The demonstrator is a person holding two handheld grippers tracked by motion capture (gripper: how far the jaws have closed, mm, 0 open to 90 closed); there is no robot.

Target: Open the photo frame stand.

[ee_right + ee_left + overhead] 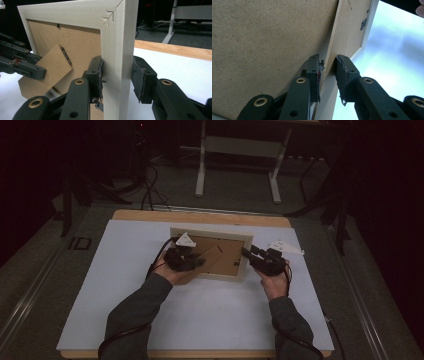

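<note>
A: High view: picture frame (pixel 212 254) lies back-up mid-table (pixel 125 270), left gripper (pixel 186 259) over its stand flap (pixel 207 261), right gripper (pixel 256 257) at its right edge. Free mat all round.

B: Left gripper view?

A: Jaws straddle the flap's thin edge (pixel 331 50); left pad touches, right pad just off. Spread, not pinching.

B: Right gripper view?

A: Jaws straddle the frame's pale rail (pixel 117 62). Left pad touches, gap at right pad. Not clamped. Open table beyond.
</note>
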